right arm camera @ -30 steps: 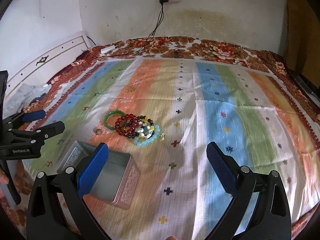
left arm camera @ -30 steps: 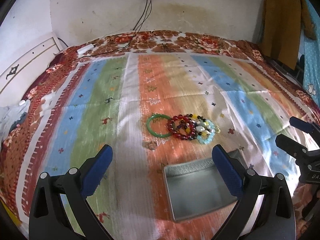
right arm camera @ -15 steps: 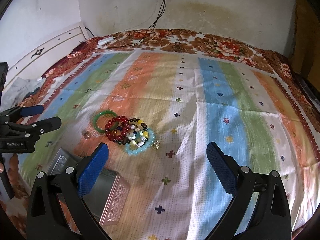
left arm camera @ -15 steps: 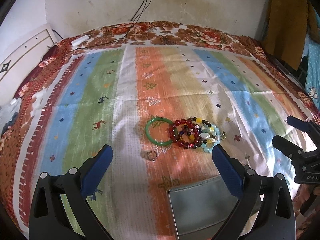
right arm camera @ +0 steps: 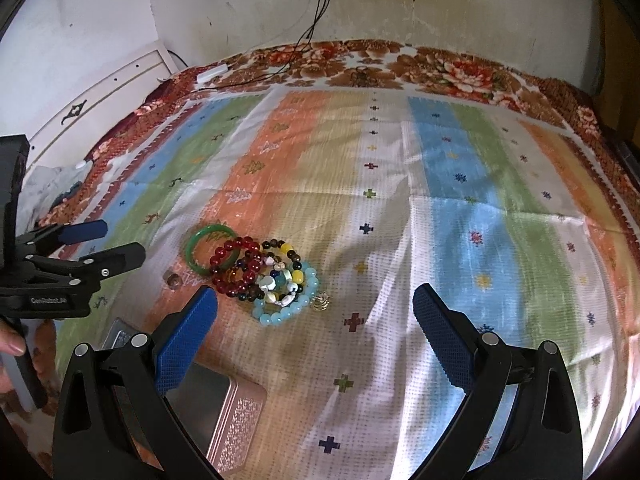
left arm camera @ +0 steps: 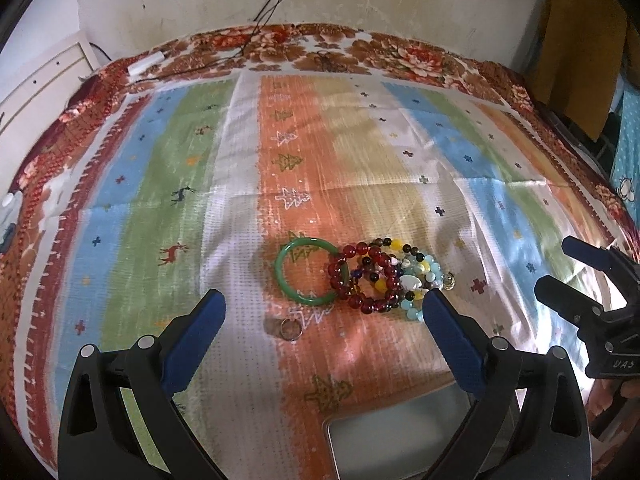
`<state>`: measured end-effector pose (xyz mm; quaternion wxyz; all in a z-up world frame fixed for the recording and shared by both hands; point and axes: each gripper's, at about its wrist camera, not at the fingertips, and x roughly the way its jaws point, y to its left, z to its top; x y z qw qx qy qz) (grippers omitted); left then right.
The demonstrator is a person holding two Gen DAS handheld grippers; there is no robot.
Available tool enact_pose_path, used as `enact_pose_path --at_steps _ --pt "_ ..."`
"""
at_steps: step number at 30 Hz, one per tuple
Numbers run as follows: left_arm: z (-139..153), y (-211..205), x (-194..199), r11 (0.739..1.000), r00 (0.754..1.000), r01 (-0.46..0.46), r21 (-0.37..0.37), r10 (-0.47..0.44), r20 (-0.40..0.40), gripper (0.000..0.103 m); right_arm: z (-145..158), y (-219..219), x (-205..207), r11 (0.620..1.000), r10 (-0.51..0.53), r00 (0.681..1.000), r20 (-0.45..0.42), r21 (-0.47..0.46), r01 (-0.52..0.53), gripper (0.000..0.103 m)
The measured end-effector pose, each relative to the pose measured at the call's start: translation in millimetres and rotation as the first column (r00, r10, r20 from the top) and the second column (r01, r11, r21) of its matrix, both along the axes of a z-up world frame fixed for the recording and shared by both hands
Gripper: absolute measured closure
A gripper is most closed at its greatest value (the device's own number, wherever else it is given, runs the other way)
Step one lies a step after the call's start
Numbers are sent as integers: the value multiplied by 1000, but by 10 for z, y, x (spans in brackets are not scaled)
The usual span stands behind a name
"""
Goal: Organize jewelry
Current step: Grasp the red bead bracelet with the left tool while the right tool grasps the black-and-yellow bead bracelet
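A green bangle [left arm camera: 306, 271] [right arm camera: 205, 249] lies on the striped bedspread, touching a pile of beaded bracelets [left arm camera: 386, 280] [right arm camera: 268, 276]: red, mixed-colour and pale blue beads. A small ring [left arm camera: 291, 328] [right arm camera: 173, 279] sits just in front of the bangle. A small gold charm [right arm camera: 321, 302] rests at the pile's right edge. An open metal tin [left arm camera: 404, 436] [right arm camera: 218, 404] stands nearest me. My left gripper [left arm camera: 320, 338] hovers open just short of the bangle and ring. My right gripper [right arm camera: 314, 332] is open too, right of the tin and near the pile.
The striped bedspread [left arm camera: 360, 152] covers a bed against a stained wall. A white charger and black cables [left arm camera: 146, 66] lie at the far left edge. White furniture [right arm camera: 100, 108] stands left; an orange garment [left arm camera: 584, 40] hangs on the right.
Both grippers have moved forward toward the jewelry pile; the tin has slid down to the lower edge of both views. Both stay open.
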<state>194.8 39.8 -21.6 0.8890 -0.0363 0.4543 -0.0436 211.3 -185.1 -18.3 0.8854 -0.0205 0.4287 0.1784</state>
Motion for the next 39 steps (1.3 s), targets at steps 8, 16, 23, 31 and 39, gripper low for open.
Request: enact_pose_path --at_steps 8,16,23,31,39 --pt "-138 -59 192 999 998 35 -3 -35 -51 21 -86 45 193 999 11 998 -58 33 -10 4" --pt "-296 -67 384 999 993 48 -7 -48 -105 37 -250 99 373 999 14 992 -125 42 -9 4" --pt "-453 -51 522 998 985 55 -40 -60 -163 43 -370 189 518 999 25 987 -157 32 -20 12" --pt "-604 9 634 997 975 50 -62 -63 -213 50 -519 332 704 999 46 981 -191 18 -43 21" --pt "-726 29 731 996 967 62 -68 -77 -243 63 -639 409 877 999 37 979 -201 -3 -38 37"
